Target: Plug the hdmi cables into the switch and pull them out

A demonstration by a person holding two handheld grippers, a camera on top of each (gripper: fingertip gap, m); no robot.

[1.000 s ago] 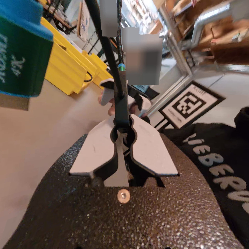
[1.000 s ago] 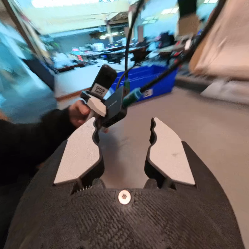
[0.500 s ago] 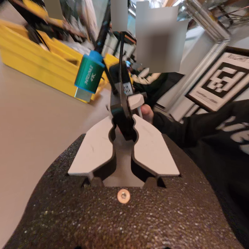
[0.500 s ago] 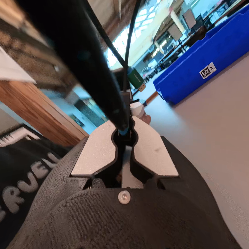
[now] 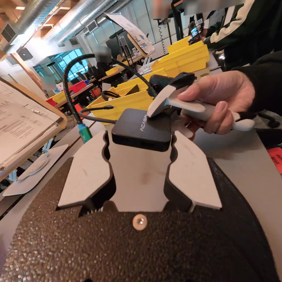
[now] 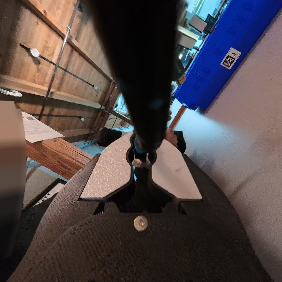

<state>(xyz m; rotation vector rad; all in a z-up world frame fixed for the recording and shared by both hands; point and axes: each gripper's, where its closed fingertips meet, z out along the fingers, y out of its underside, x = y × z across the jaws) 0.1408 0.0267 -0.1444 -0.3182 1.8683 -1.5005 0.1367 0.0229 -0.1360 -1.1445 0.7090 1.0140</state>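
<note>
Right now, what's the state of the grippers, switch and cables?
left gripper: open, fingertips either side of the switch, contact unclear.
right gripper: shut on hdmi cable at its blue collar.
switch: lying flat, near-side ports empty.
green plug: not in the switch, beside the left finger.
switch pigtail: end free.

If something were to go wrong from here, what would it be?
Two risks, both judgement calls:
1. The right gripper pinches only a corner of the black switch. If the open left gripper closes on its near edge, the switch may twist or slip.
2. The green HDMI plug hangs beside the left gripper's finger; it could snag or get pinched.
</note>
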